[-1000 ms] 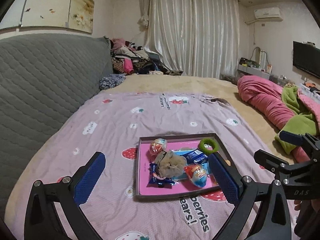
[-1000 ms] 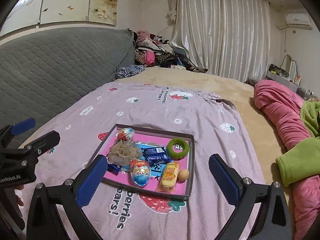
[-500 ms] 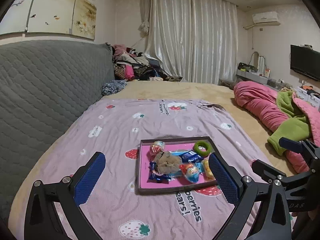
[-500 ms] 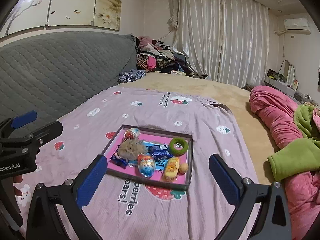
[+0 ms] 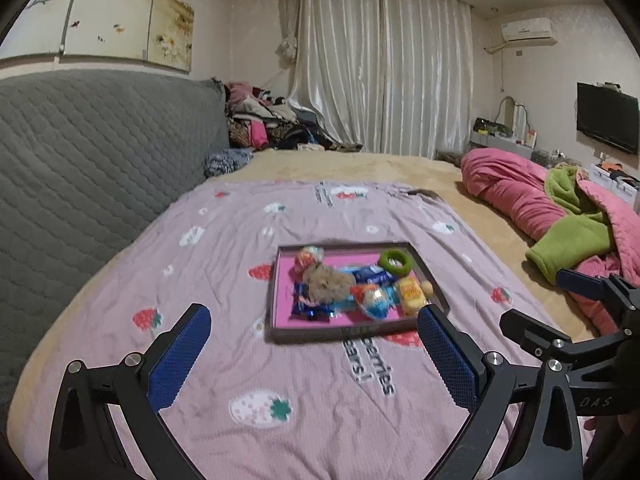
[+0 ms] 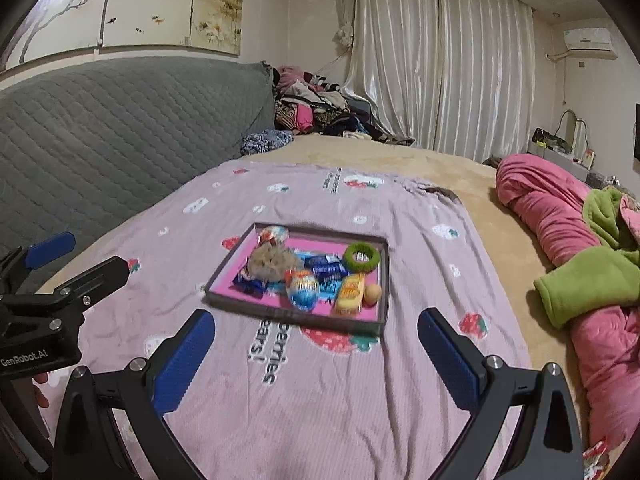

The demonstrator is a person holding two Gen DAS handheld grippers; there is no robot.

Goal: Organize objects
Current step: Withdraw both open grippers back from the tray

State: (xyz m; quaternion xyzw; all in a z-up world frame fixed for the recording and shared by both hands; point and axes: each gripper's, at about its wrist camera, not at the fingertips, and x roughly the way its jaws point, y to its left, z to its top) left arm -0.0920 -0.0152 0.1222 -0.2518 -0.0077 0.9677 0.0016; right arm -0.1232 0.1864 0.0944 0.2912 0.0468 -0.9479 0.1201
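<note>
A shallow dark-rimmed rectangular tray with a pink floor (image 5: 280, 280) (image 6: 224, 280) sits on the pink strawberry-print bedspread (image 5: 240, 240), in the middle of the bed. Inside it, from the left, lie a fuzzy beige puff (image 5: 326, 285) (image 6: 270, 262), blue foil-wrapped snacks (image 5: 374, 274), a foil egg in orange and blue (image 5: 370, 300) (image 6: 303, 286), a yellow packet (image 5: 409, 294) (image 6: 350, 290) and a green ring (image 5: 395, 261) (image 6: 361, 256). The left tongs (image 5: 316, 356) hover low before the tray, spread wide and empty; the right tongs (image 6: 316, 360) do likewise just beside them.
</note>
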